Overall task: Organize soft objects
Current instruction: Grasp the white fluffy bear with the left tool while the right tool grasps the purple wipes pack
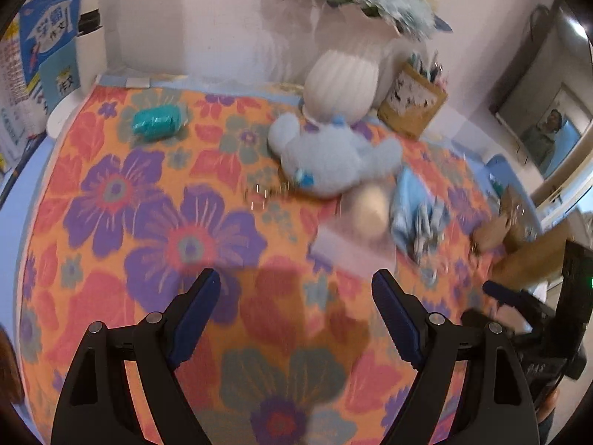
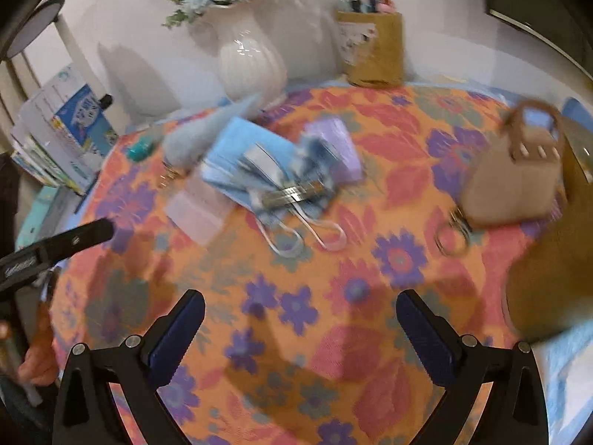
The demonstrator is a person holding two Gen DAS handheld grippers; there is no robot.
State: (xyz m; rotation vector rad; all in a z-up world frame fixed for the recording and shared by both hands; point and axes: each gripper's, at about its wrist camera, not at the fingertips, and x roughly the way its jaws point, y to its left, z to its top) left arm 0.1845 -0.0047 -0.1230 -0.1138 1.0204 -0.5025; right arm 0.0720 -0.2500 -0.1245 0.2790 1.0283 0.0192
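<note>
On the table — cloth: we are looking down at a floral tablecloth [image 1: 155, 222] in orange, pink and purple, covering the whole surface under both grippers.
Vase: we are seeing a white ribbed vase [image 1: 343, 81] with blue and white flowers standing at the back by the wall.
Pen holder: a tan box of pens [image 1: 413, 102] is standing just beside the vase, to its right.
Plush toy: we are finding the pale blue plush toy [image 1: 333, 159] lying on the cloth in front of the vase, touching its base.
Face masks: a loose pile of blue and lilac face masks [image 2: 274, 170] is lying near the middle of the cloth, ear loops trailing toward us.
Small bag: a beige felt bag [image 2: 515, 181] with a handle and key ring is sitting to the right of the masks, well apart from them.
Teal roll: a small teal bundle [image 1: 155, 122] is lying at the far left of the cloth.
Left gripper: we are holding the left gripper [image 1: 296, 311] above the cloth, its jaws spread wide and gripping nothing.
Right gripper: we are holding the right gripper [image 2: 300, 328] the same way, jaws released, over bare cloth short of the masks.
</note>
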